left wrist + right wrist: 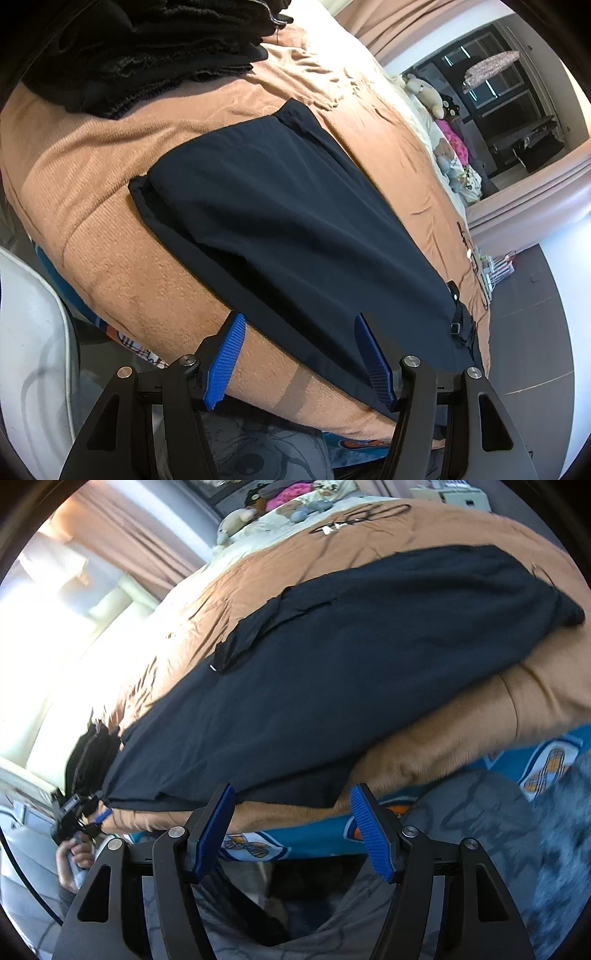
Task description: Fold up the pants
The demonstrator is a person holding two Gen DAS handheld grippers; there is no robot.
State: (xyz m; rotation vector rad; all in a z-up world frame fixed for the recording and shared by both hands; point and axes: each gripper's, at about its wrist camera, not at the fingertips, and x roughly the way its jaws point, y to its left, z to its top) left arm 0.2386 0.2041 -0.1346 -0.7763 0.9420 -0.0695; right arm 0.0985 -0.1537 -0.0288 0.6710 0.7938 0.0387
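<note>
Below, dark pants [295, 221] are laid flat on the tan blanket [92, 192]; both the left gripper [299, 354] and right gripper [291, 830] are held spread, empty. Only the left view shows a black clothing pile [140, 48].

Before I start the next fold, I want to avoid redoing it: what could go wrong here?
The pants lie near the edge of the tan blanket, so a pull might drag them off. Both the left gripper and the right gripper have open jaws holding nothing; closing low might pinch blanket along with the hem.
</note>
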